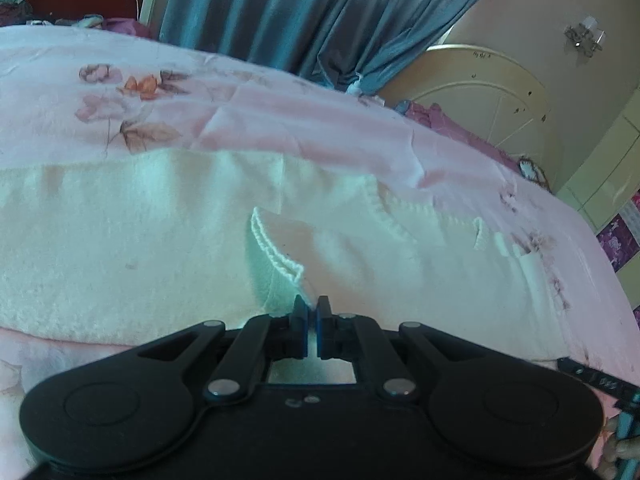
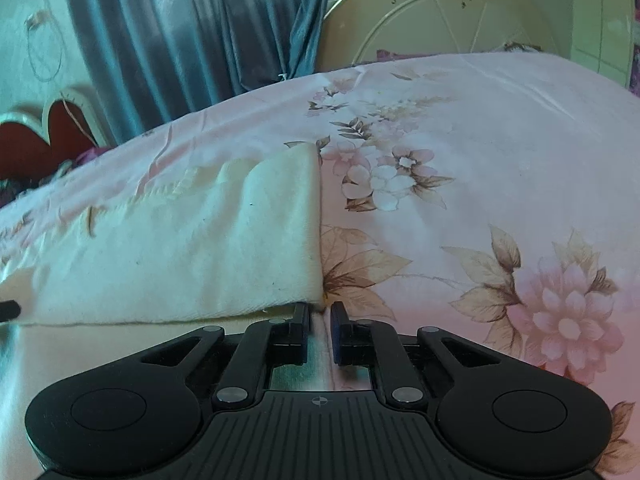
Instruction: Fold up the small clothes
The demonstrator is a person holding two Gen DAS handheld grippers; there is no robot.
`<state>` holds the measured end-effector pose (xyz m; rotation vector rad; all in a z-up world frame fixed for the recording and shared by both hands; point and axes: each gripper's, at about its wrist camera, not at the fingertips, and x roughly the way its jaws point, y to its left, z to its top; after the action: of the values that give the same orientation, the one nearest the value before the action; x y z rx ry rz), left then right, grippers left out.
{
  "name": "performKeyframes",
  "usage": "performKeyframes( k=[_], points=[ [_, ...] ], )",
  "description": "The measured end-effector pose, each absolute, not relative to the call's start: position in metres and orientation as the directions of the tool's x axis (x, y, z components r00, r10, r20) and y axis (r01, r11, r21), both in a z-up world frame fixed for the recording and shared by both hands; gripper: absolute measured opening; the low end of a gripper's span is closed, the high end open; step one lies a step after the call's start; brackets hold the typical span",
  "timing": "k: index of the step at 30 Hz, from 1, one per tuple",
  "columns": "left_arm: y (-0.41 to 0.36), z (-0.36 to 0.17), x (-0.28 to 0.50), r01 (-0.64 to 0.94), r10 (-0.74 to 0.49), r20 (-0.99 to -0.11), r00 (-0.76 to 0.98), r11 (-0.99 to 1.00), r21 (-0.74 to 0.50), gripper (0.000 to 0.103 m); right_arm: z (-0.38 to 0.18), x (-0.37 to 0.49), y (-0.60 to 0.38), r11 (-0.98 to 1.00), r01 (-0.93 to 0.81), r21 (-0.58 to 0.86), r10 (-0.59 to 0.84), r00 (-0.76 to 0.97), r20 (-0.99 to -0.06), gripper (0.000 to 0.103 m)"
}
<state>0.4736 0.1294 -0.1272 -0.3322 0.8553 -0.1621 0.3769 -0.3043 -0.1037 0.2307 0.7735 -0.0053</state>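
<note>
Left gripper (image 1: 312, 307): bottom centre of the left wrist view, fingers nearly together, pinching a stitched edge of the cream garment (image 1: 140, 248).
Right gripper (image 2: 320, 312): bottom centre of the right wrist view, fingers close with a narrow gap, a strip of cloth running between them; whether it is clamped cannot be told.
Cream garment (image 2: 180, 248): knitted, spread flat across the frame's middle on the pink floral bedspread (image 2: 460, 152), its folded right edge ending just above the right gripper.
Blue-grey curtain (image 1: 280, 12): upper centre.
Cream arched headboard (image 2: 440, 12): upper right.
</note>
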Motion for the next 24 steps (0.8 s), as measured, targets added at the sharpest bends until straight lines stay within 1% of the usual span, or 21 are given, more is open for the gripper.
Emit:
performKeyframes(
  k=[1, 2, 3, 4, 6, 7, 10, 11, 12, 13, 14, 15, 16, 17, 19, 21, 22, 24],
  points=[
    [0.130, -0.129, 0.474, 0.012, -0.275, -0.715, 0.643, 0.937, -0.350, 0.009, -0.099, 0.373, -0.306, 0.974, 0.087, 0.208, 0.080, 0.729, -0.680, 0.010],
    [0.131, -0.129, 0.474, 0.011, -0.273, -0.721, 0.637, 0.938, -0.346, 0.011, -0.093, 0.369, -0.307, 0.974, 0.085, 0.210, 0.078, 0.743, -0.665, 0.010],
    [0.132, -0.127, 0.472, 0.005, -0.261, -0.723, 0.640, 0.942, -0.336, 0.021, -0.089, 0.366, -0.308, 0.975, 0.079, 0.209, 0.078, 0.757, -0.649, 0.010],
    [0.134, -0.122, 0.468, -0.013, -0.226, -0.717, 0.659, 0.950, -0.312, 0.029, -0.084, 0.365, -0.307, 0.976, 0.070, 0.206, 0.079, 0.769, -0.634, 0.010],
    [0.132, -0.108, 0.455, -0.037, -0.127, -0.679, 0.723, 0.974, -0.222, 0.036, -0.077, 0.369, -0.304, 0.977, 0.041, 0.209, 0.099, 0.783, -0.614, 0.010],
    [0.128, -0.103, 0.452, -0.026, -0.116, -0.664, 0.739, 0.979, -0.200, 0.036, -0.076, 0.373, -0.301, 0.976, 0.024, 0.215, 0.115, 0.783, -0.611, 0.010],
    [0.105, -0.099, 0.457, 0.075, -0.170, -0.644, 0.746, 0.982, -0.172, 0.037, -0.081, 0.390, -0.283, 0.972, -0.043, 0.233, 0.183, 0.763, -0.620, 0.010],
    [0.096, -0.101, 0.461, 0.111, -0.189, -0.644, 0.741, 0.981, -0.160, 0.039, -0.086, 0.395, -0.276, 0.972, -0.067, 0.226, 0.198, 0.750, -0.631, 0.010],
    [0.089, -0.105, 0.465, 0.138, -0.195, -0.652, 0.732, 0.981, -0.138, 0.043, -0.093, 0.400, -0.270, 0.979, -0.073, 0.192, 0.184, 0.730, -0.658, 0.010],
    [0.082, -0.113, 0.471, 0.142, -0.167, -0.682, 0.712, 0.985, -0.093, 0.043, -0.101, 0.404, -0.270, 0.991, -0.035, 0.130, 0.117, 0.706, -0.699, 0.010],
    [0.081, -0.122, 0.476, 0.120, -0.133, -0.715, 0.686, 0.990, -0.069, 0.041, -0.107, 0.404, -0.278, 0.991, 0.003, 0.131, 0.091, 0.704, -0.704, 0.001],
    [0.086, -0.126, 0.477, 0.111, -0.137, -0.721, 0.679, 0.990, -0.084, 0.041, -0.105, 0.405, -0.286, 0.988, 0.030, 0.151, 0.088, 0.696, -0.713, 0.000],
    [0.091, -0.125, 0.475, 0.111, -0.159, -0.702, 0.694, 0.987, -0.114, 0.041, -0.099, 0.407, -0.288, 0.990, 0.039, 0.138, 0.073, 0.690, -0.720, 0.000],
    [0.094, -0.123, 0.475, 0.106, -0.163, -0.694, 0.702, 0.987, -0.124, 0.041, -0.092, 0.408, -0.287, 0.992, 0.029, 0.124, 0.068, 0.706, -0.705, 0.000],
    [0.093, -0.125, 0.480, 0.108, -0.169, -0.690, 0.704, 0.985, -0.132, 0.044, -0.083, 0.417, -0.284, 0.986, -0.021, 0.164, 0.125, 0.742, -0.659, 0.000],
    [0.087, -0.128, 0.491, 0.108, -0.175, -0.694, 0.698, 0.984, -0.139, 0.048, -0.088, 0.443, -0.276, 0.983, -0.034, 0.179, 0.149, 0.717, -0.680, 0.000],
    [0.083, -0.129, 0.497, 0.111, -0.169, -0.691, 0.703, 0.986, -0.128, 0.050, -0.094, 0.458, -0.273, 0.986, -0.031, 0.163, 0.138, 0.706, -0.695, 0.000],
    [0.079, -0.129, 0.508, 0.114, -0.157, -0.690, 0.706, 0.988, -0.107, 0.051, -0.106, 0.491, -0.277, 0.996, 0.016, 0.088, 0.052, 0.698, -0.714, 0.000]
  ],
)
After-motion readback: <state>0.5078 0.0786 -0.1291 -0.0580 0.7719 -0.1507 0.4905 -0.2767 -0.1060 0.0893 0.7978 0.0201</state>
